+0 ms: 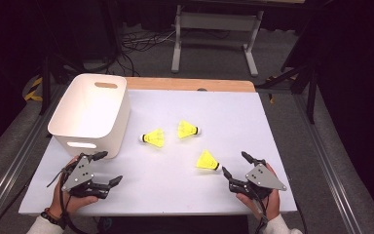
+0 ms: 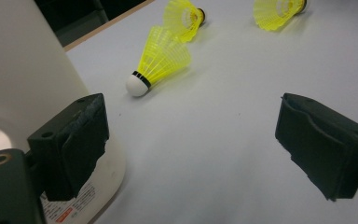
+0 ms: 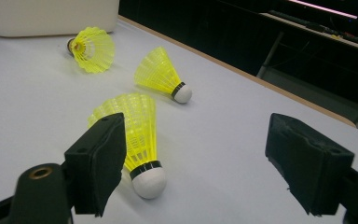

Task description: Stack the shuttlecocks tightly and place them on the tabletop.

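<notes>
Shuttlecocks (image 1: 207, 160), ribbed yellow plastic cones with white rounded corks; left gripper (image 1: 103, 168) and right gripper (image 1: 234, 164) gape wide, empty.

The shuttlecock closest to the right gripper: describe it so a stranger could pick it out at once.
Start at the white bin on the table's far left, then cross to the three yellow shuttlecocks. Take the shuttlecock lying alone nearest the right gripper, its white cork pointing toward that gripper.
</notes>
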`<state>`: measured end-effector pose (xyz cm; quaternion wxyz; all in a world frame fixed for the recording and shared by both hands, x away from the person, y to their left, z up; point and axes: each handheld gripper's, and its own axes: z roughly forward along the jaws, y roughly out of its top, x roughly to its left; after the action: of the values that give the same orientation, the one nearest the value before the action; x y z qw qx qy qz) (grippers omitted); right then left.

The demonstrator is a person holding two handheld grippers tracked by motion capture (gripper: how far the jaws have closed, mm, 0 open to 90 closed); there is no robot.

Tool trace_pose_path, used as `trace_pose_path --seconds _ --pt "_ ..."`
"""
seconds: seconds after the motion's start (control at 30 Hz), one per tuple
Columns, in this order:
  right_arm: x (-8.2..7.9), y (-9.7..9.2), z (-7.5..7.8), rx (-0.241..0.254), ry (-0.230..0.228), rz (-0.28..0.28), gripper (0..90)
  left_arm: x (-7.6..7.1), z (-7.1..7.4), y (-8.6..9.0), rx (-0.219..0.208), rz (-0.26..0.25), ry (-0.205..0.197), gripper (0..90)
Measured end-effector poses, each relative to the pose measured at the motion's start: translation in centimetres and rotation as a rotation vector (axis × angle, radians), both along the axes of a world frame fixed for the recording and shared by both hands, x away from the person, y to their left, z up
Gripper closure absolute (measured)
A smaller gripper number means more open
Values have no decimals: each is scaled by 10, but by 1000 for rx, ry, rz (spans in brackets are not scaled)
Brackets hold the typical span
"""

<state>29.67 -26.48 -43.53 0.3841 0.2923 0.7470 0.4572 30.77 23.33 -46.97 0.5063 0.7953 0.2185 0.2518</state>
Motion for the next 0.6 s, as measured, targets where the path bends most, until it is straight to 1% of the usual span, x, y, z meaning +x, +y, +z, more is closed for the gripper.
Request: trace_pose_path --seconds 0.1,0.17,0.33,0.43,0.5,0.53,0.6 --pt "2 1 0 4 6 6 214 0 -1 4 -7 12 0 101" --pt "3 1 0 4 8 10 214 1 0 5 -20 12 7 93" --pt "6 3 2 12 16 19 214 2 1 5 -35 1 6 79" --pt "9 4 4 19 31 31 214 1 0 4 -27 -5 8 75" --pt "11 6 7 21 34 40 211 1 -1 5 -26 -11 18 75" --pt "14 8 11 22 40 54 199 0 -1 5 -24 -11 22 65" --pt "15 10 14 28 46 62 192 -1 -3 6 -31 -9 28 65"
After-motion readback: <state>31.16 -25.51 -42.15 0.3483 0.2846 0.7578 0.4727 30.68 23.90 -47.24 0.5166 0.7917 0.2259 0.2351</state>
